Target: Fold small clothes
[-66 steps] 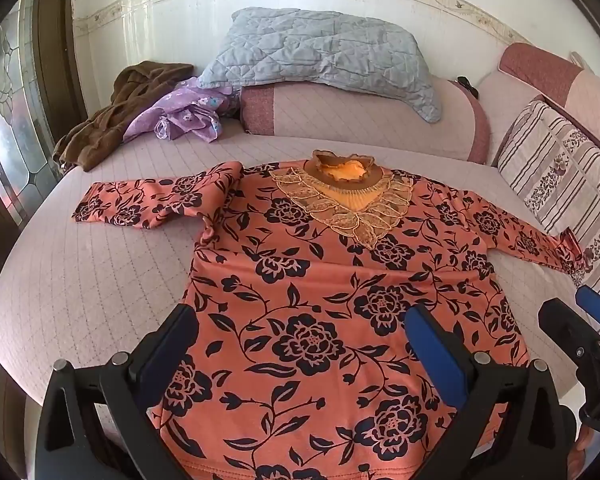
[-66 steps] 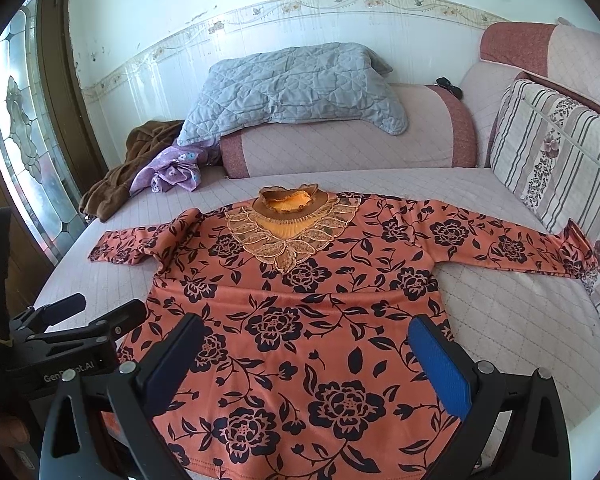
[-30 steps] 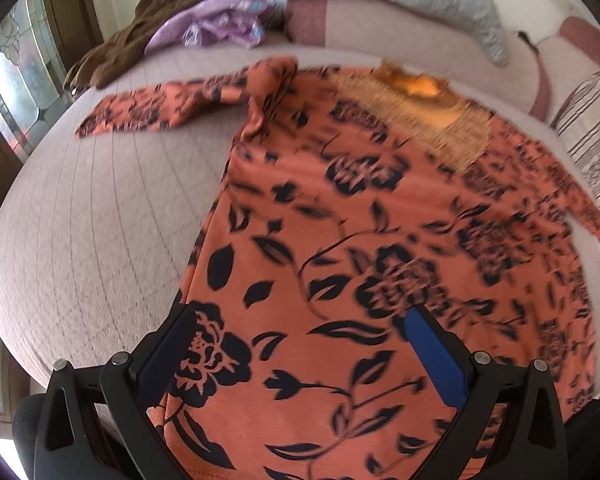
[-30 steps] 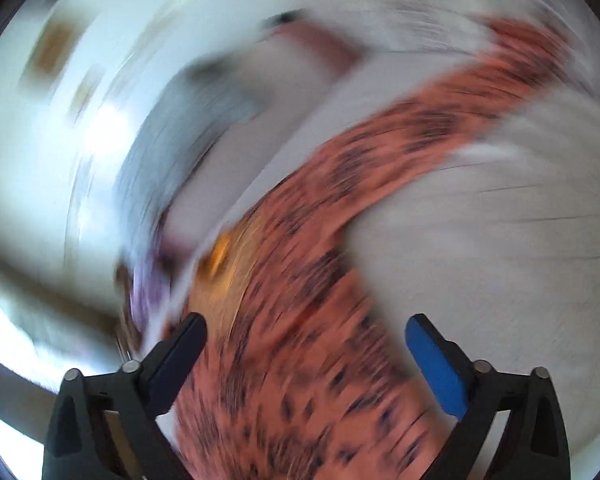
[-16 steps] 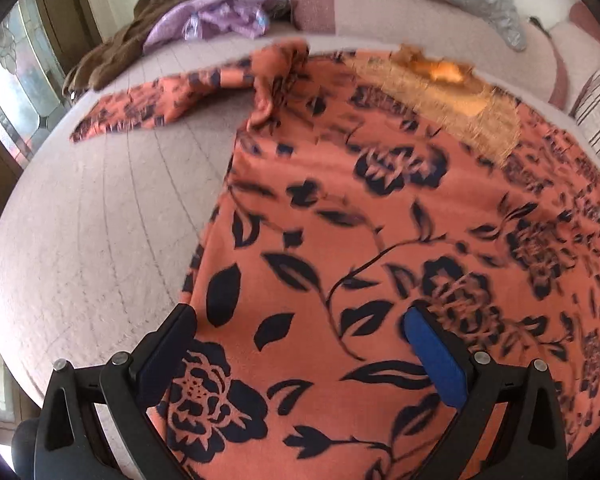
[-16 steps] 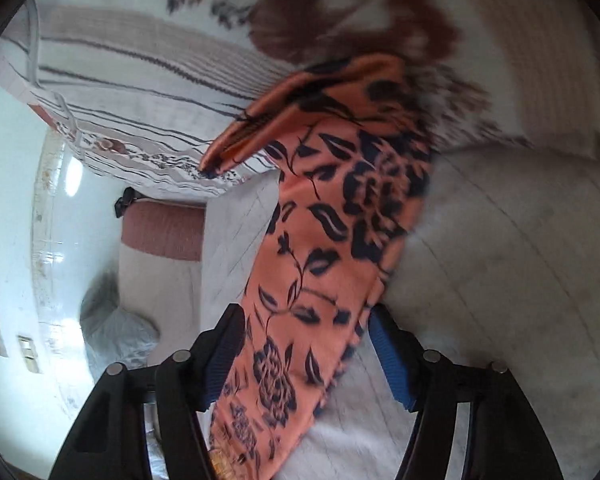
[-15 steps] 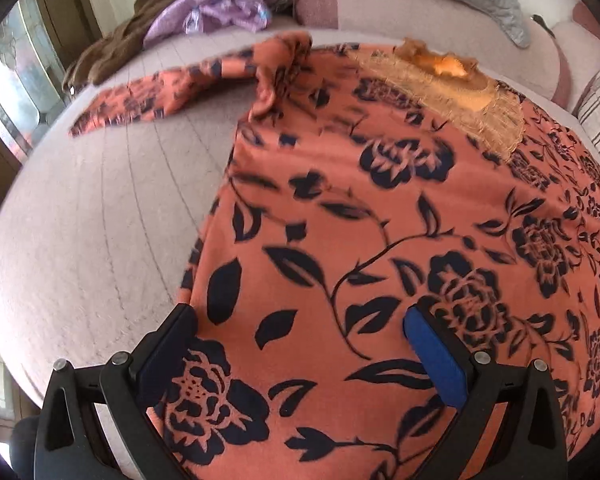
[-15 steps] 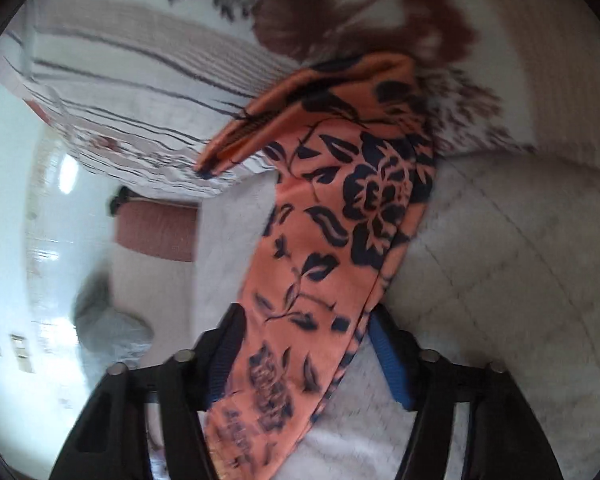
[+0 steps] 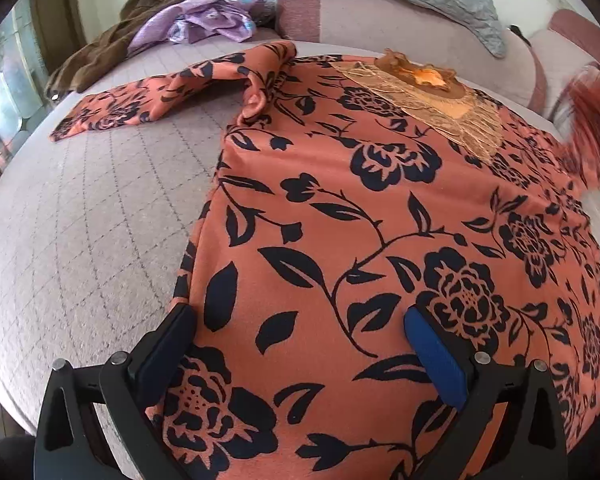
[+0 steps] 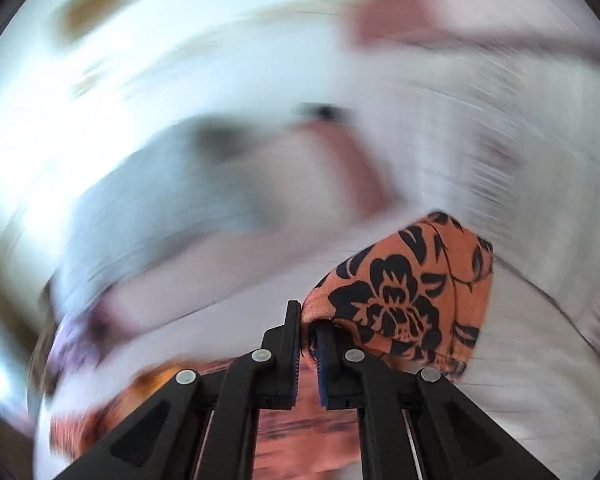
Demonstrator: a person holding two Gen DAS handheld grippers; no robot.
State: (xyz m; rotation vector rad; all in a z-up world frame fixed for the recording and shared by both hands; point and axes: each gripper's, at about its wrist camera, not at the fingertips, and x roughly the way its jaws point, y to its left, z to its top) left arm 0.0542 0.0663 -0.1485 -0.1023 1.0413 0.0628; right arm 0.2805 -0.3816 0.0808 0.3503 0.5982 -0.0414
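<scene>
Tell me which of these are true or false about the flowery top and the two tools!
1. The right tool is shut on the top's sleeve. True.
2. The left tool is squeezing the top. False: it is open, hovering over the hem.
3. The top is plain blue. False: it is orange with dark flowers.
4. A purple cloth lies beside a brown one at the far end of the bed. True.

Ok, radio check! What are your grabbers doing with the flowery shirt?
Left gripper open, low over the shirt hem. Right gripper shut on the sleeve, lifted. Nothing blocking.
</scene>
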